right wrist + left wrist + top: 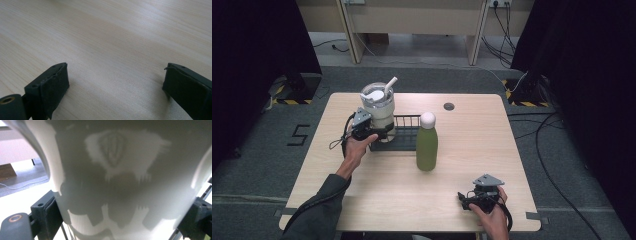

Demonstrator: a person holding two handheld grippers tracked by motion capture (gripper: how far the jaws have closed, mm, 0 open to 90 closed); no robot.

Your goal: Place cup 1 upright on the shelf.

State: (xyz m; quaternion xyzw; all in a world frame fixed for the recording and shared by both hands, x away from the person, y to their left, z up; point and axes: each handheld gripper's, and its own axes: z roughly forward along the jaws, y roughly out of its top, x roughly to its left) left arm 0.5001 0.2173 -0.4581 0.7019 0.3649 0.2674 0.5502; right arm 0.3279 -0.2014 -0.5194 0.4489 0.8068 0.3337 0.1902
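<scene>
A painted figure "5" [298,135] marks the grey floor to the left of the light wooden table [377,200], the one piece of writing in the high view that can be read. On the table's left half, the person's left hand [354,148] holds the left gripper [379,134] against the lower body of a cream tumbler [378,107], which stands upright at the left end of a black wire rack [404,135]; whether the tumbler stands inside the rack or just against it cannot be told. The tumbler carries a white lid and a straw [390,83] that leans to the right. In the left gripper view the tumbler's pale wall [125,182] sits between the two black jaws, one on each flank and both pressed to it, so the tongs are spread wide and clamped on the cup. A shield-shaped emblem [113,148] is embossed on that wall; no lettering in it can be made out.

Just right of the rack, an olive-green bottle [427,145] with a round white cap [428,118] stands upright near the table's middle, bearing no legible label. A dark round disc [449,106] lies behind it toward the far edge.

At the near right corner, the person's right hand [492,212] rests the right gripper [466,199] low on the tabletop, well apart from bottle and rack. In the right gripper view its jaws stand wide apart over bare wood grain [107,50], gripping nothing.
</scene>
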